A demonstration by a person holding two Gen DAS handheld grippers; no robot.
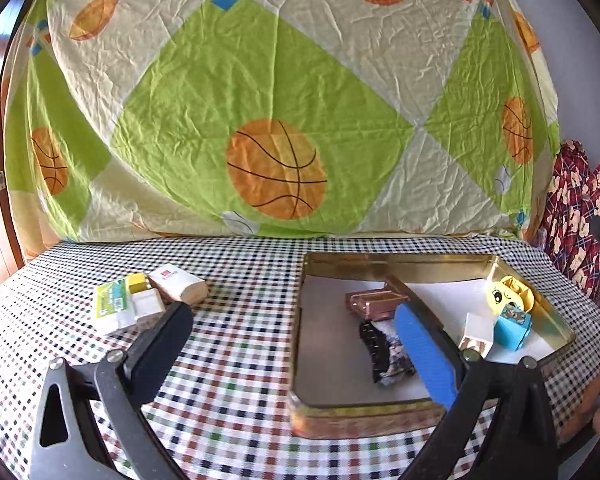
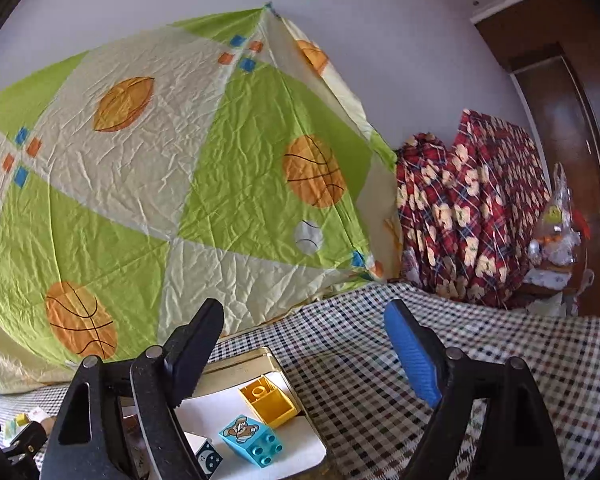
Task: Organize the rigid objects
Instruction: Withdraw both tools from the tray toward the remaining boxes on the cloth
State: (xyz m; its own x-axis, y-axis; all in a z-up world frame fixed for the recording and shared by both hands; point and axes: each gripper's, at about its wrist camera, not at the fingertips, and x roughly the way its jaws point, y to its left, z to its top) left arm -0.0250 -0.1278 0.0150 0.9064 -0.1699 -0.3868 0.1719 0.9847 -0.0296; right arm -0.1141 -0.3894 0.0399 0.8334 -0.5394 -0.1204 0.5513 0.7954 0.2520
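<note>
A gold tin tray [image 1: 420, 266] sits on the checked tablecloth at the right. Inside lie a copper-coloured clip [image 1: 374, 304], a black hair claw [image 1: 374, 342], a white block [image 1: 478, 330], a yellow face brick [image 1: 508, 292] and a light blue brick [image 1: 512, 326]. My left gripper [image 1: 288, 320] is open and empty, its blue finger over the tray. Left of the tray lie erasers: a green-labelled white one [image 1: 114, 306], a yellow one [image 1: 137, 281] and a red-labelled one [image 1: 176, 282]. My right gripper [image 2: 304, 322] is open and empty above the tray's corner [image 2: 256, 356], over a yellow brick [image 2: 268, 400] and a blue bear brick [image 2: 250, 440].
A green and cream ball-print sheet [image 1: 260, 100] hangs behind the table. A red floral cloth [image 2: 468, 208] is at the right. A dark star block [image 2: 209, 456] lies in the tray. Wooden door and furniture [image 2: 560, 120] stand at the far right.
</note>
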